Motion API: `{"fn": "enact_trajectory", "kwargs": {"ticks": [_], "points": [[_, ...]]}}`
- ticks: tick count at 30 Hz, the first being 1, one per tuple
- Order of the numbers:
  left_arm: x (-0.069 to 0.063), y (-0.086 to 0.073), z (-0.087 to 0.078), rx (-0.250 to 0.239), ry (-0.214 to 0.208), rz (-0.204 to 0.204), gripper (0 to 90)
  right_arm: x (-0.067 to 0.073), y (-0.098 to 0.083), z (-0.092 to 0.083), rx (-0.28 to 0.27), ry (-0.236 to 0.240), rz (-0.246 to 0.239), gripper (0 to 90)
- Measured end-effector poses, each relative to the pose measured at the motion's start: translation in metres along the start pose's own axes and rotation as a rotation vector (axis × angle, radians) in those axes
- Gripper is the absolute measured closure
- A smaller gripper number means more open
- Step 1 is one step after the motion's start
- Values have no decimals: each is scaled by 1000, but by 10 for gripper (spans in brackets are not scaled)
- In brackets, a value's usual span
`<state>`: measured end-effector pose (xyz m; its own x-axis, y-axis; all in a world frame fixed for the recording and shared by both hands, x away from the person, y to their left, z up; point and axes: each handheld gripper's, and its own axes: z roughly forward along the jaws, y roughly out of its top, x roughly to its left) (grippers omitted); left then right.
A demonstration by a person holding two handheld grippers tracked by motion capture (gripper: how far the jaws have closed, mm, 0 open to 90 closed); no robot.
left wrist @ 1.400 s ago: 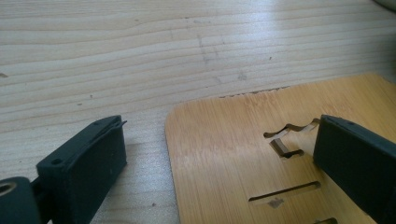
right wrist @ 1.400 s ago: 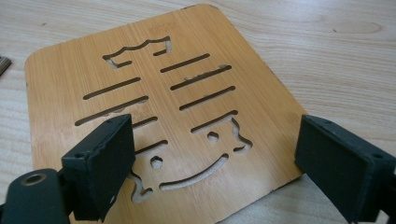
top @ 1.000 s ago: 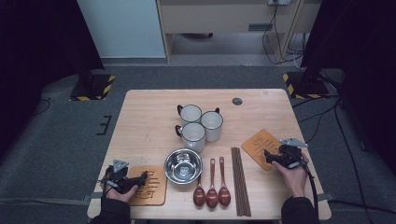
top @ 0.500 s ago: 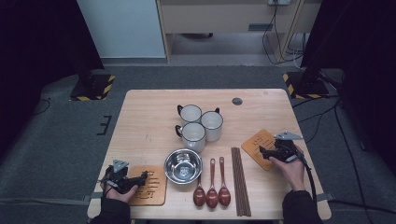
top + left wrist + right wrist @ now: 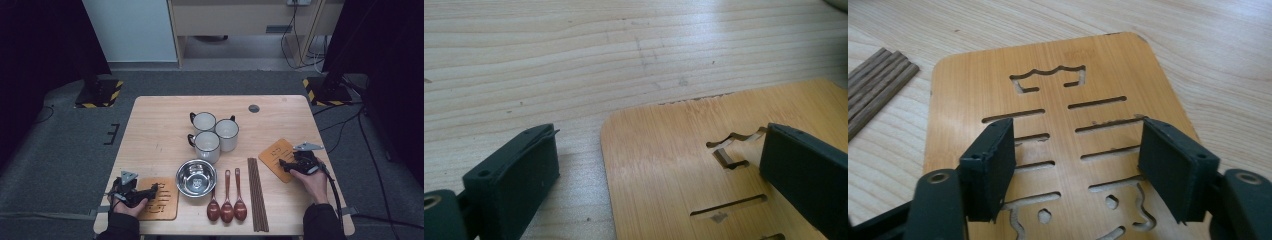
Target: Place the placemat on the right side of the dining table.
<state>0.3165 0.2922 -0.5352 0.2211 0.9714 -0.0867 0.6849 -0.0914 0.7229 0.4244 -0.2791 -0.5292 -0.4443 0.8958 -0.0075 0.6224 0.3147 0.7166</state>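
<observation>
A cut-out wooden mat [image 5: 274, 152] lies at the table's right. My right gripper [image 5: 284, 164] hovers low over its near end. In the right gripper view the gripper [image 5: 1075, 135] stands open above the mat's slots [image 5: 1058, 55]; its jaws have just been closing, and nothing is pinched between them. A second wooden mat [image 5: 162, 205] lies at the front left. My left gripper [image 5: 156, 189] rests there, open. In the left gripper view its jaws [image 5: 659, 135] straddle the mat's rounded corner [image 5: 674, 150], one over bare table.
On the wooden table [image 5: 160, 125], three white mugs [image 5: 212, 132] stand in the middle. A steel bowl [image 5: 196, 177] sits in front of them. Three brown spoons [image 5: 227, 200] and a bundle of dark chopsticks [image 5: 257, 192] [image 5: 878, 75] lie between the mats.
My right gripper has edged a little left and forward over the right mat. The left hand and gripper have stayed where they were.
</observation>
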Motion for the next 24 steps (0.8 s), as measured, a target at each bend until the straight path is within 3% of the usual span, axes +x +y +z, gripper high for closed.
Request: {"fn": "enact_trajectory", "kwargs": {"ticks": [6, 16, 18, 24], "points": [[0, 0, 0, 0, 0, 0, 14, 0, -1, -2, 7, 46, -24, 331], [0, 0, 0, 0, 0, 0, 14, -3, -2, -2, -1, 57, -63, 350], [0, 0, 0, 0, 0, 0, 14, -3, -1, 0, -12, 65, -91, 345], [0, 0, 0, 0, 0, 0, 14, -3, -1, 2, -22, 70, -74, 350]]}}
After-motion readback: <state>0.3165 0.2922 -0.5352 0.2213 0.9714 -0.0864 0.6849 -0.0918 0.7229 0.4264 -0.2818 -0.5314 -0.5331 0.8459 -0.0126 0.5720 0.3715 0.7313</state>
